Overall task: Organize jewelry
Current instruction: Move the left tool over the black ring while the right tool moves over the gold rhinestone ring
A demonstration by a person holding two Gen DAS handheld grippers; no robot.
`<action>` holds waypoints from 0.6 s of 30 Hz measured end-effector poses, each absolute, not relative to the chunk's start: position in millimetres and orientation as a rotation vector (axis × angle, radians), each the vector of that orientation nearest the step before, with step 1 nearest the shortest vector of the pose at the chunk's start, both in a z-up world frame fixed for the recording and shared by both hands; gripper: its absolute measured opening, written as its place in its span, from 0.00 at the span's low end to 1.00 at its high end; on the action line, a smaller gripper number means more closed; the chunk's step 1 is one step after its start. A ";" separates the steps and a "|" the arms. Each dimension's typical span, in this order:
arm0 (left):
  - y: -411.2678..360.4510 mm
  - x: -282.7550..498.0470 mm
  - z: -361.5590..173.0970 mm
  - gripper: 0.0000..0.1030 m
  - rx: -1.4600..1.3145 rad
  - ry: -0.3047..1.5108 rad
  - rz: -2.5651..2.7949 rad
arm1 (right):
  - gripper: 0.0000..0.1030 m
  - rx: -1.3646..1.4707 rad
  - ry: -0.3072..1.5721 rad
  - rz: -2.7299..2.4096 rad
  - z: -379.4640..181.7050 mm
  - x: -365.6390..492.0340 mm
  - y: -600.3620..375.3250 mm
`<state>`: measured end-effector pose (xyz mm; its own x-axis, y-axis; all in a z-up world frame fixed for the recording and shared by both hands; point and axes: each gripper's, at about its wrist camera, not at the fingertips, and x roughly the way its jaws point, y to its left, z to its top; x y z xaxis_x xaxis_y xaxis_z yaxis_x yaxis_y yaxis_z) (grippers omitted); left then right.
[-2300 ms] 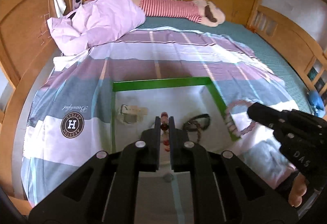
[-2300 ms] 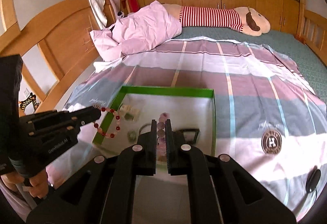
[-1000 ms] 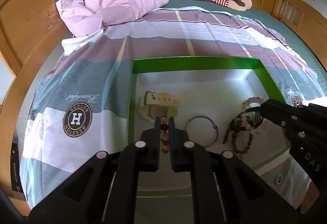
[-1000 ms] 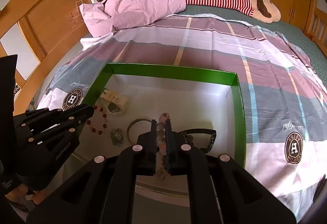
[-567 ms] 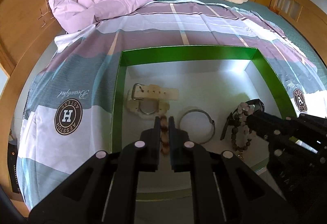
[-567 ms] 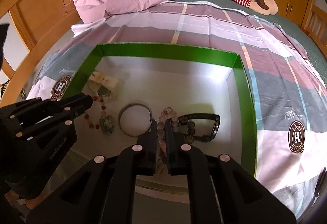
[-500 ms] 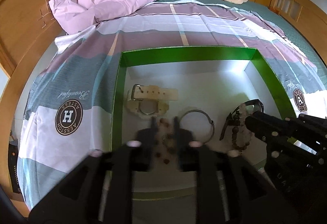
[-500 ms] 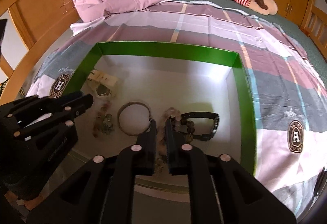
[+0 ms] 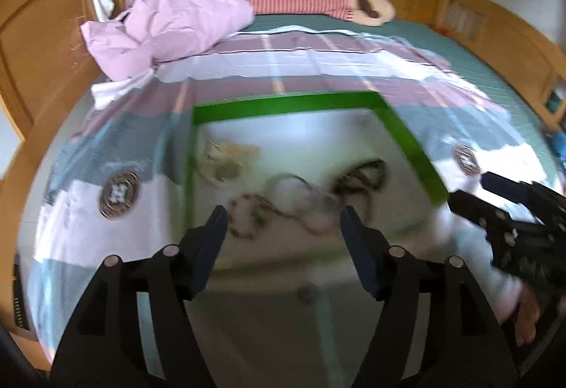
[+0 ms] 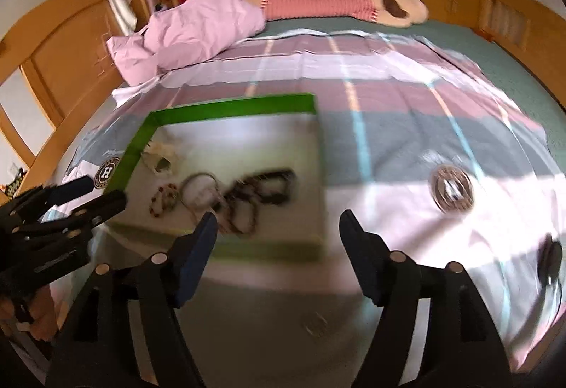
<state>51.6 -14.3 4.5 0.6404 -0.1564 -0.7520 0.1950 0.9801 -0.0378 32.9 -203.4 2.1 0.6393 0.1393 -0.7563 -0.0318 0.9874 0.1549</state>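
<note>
A green-rimmed box (image 9: 293,105) with a white floor lies on the bed. Inside it are a red bead bracelet (image 9: 247,216), a pink bead bracelet (image 9: 315,211), a metal bangle (image 9: 286,181), dark bead bracelets (image 9: 361,181) and a cream watch (image 9: 226,161). My left gripper (image 9: 283,221) is open and empty above the box's near edge. My right gripper (image 10: 277,229) is open and empty, near the box's front right corner (image 10: 318,239). In the right wrist view the red bracelet (image 10: 164,198), bangle (image 10: 198,188) and dark bracelets (image 10: 261,191) show in the box. Both views are blurred.
The box sits on a plaid sheet (image 10: 389,126) with round logo patches (image 10: 452,190). A pink quilt (image 9: 169,23) and a striped plush toy (image 9: 311,0) lie at the far end. Wooden bed frame and cabinets surround the bed. A black object (image 10: 548,262) lies at the right.
Both grippers have opened and let go of their bracelets, which now lie in the box. Both grippers have pulled back and up from the box.
</note>
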 end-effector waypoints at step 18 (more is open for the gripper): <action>-19.0 34.6 -93.3 0.67 0.005 1.092 -0.157 | 0.71 0.084 1.099 0.285 -97.2 16.6 -190.5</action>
